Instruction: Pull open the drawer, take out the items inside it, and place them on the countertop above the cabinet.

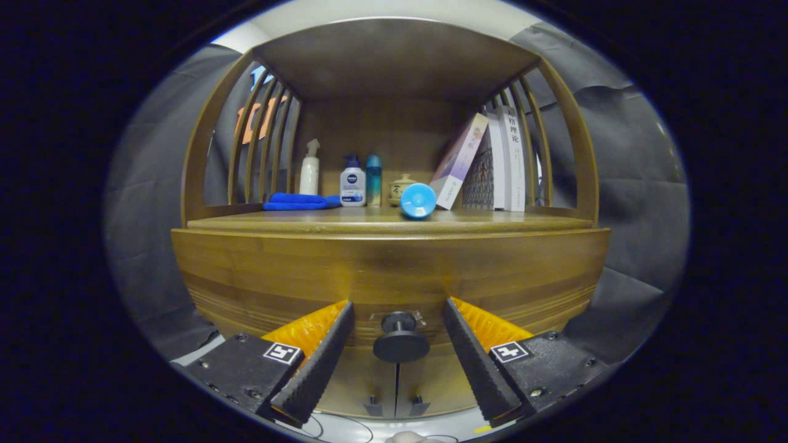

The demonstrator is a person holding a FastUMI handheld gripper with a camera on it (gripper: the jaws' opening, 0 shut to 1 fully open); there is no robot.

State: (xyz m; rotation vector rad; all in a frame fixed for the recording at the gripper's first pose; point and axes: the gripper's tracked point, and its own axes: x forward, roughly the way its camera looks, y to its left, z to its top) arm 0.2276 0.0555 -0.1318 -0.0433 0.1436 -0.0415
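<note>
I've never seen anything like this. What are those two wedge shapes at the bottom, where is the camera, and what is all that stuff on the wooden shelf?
The camera rides on a hand-held claw that a person carries, and looks forward along its two fingers, the wedges you see. The wide lens bends everything into a round picture.

The claw is open and holds nothing. Between its fingers sits the dark round knob of a closed drawer in a wooden cabinet; neither finger touches it.

Above the drawer is the countertop. On it lie a folded blue cloth, a white spray bottle, a white pump bottle, a slim teal bottle, a small jar, a round blue thing and some leaning books.
</note>
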